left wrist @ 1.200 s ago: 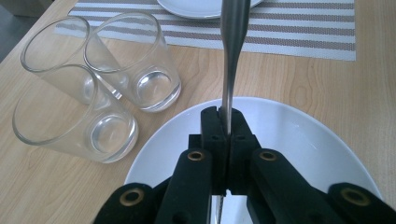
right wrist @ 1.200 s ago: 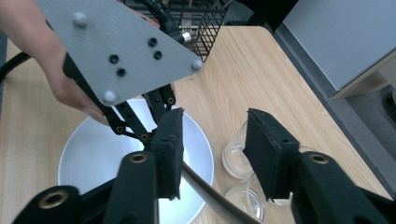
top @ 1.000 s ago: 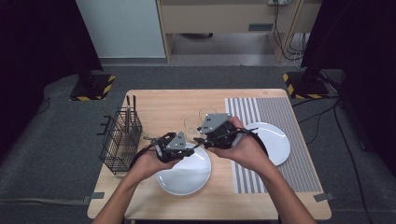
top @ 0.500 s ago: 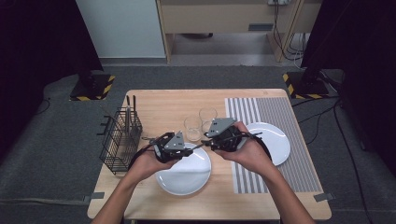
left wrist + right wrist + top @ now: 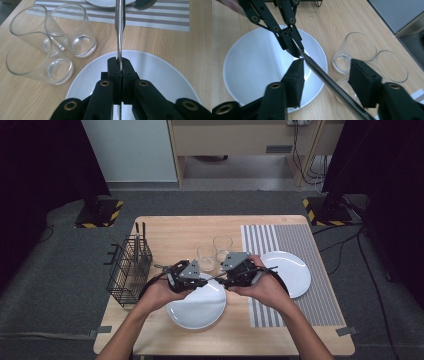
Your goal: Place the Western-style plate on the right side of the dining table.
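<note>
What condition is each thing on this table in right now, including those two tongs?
Left tongs: shut on the knife.
Right tongs: jaws apart, just opening, the knife between them.
Knife: held level above the near plate.
Near plate: empty, on bare wood.
Far plate: empty, on the striped mat.
Two glasses: upright, empty, side by side.
Wire basket: standing, utensils inside.

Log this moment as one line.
left claw: shut on knife | right claw: just opened, knife between | over plate
</note>
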Tool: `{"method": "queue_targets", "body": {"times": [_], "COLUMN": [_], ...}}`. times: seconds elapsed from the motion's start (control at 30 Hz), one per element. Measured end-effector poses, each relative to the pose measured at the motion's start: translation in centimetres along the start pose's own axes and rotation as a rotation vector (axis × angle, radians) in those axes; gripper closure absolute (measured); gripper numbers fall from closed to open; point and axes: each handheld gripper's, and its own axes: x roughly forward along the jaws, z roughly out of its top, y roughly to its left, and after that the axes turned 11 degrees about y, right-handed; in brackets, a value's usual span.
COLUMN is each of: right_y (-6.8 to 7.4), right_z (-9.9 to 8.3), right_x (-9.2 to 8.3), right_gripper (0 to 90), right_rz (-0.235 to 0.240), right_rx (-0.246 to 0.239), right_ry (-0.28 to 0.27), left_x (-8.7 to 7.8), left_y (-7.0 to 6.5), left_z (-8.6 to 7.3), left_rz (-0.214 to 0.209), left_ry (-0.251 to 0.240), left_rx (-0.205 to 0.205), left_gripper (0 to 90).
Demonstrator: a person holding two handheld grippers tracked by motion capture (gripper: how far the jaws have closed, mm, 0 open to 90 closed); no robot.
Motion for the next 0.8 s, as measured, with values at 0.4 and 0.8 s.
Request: {"method": "queue_targets", "body": {"times": [0.4, 0.8], "right_y": [0.4, 0.9], "right_z": [-0.5, -0.2], "right_x": [1.8, 3.2], "right_gripper": [46.0, 56.0], "right_rz": [-0.039, -0.019], "right_rx": [-0.037, -0.077], "right_ry": [0.074, 0.091], "left_x": [0.2, 0.1], "left_y": [0.2, 0.3], "left_z": [0.5, 0.5], "left_rz": [-0.010, -0.014], "left_ry": [0.017, 0.018], "left_rx": [0.021, 0.027], "left_gripper": [88.5, 88.5]}}
